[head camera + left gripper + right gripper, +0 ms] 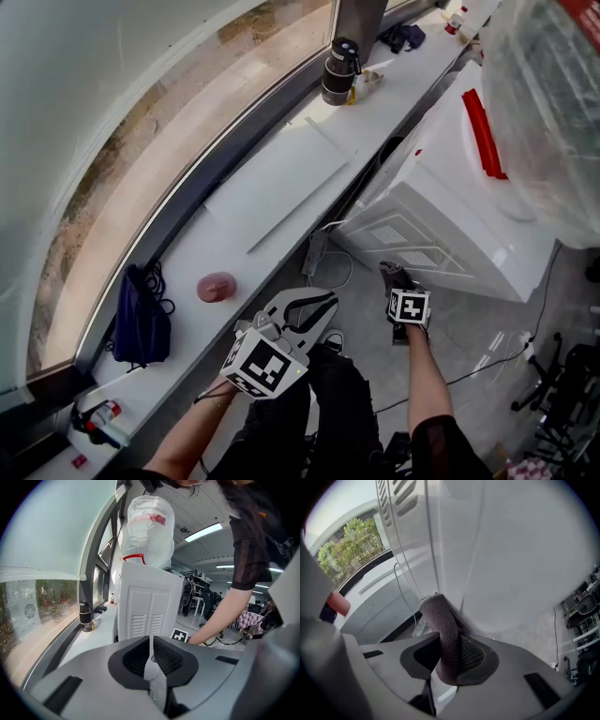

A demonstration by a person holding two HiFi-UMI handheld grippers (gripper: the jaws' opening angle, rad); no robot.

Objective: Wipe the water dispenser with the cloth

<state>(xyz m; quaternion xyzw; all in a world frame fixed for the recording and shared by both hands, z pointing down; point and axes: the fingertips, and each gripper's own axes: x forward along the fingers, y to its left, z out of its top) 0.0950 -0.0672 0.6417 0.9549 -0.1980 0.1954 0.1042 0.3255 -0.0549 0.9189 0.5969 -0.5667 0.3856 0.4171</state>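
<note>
The white water dispenser (450,187) stands on the floor at right, with a plastic-wrapped bottle (553,112) on top. In the left gripper view the dispenser (145,606) shows its vented side. My right gripper (394,279) is low against its near side, shut on a grey-brown cloth (392,272). In the right gripper view the rolled cloth (443,630) sticks up out of the right gripper (447,656) and touches the dispenser's white wall (501,550). My left gripper (326,300) hangs left of it, apart from the dispenser. The left gripper (151,648) is shut and holds nothing.
A long white window ledge (272,187) runs along the left. On it are a dark flask (339,70), a pink round object (217,286) and a dark blue bag (141,319). A power strip with cables (314,253) lies on the floor between ledge and dispenser.
</note>
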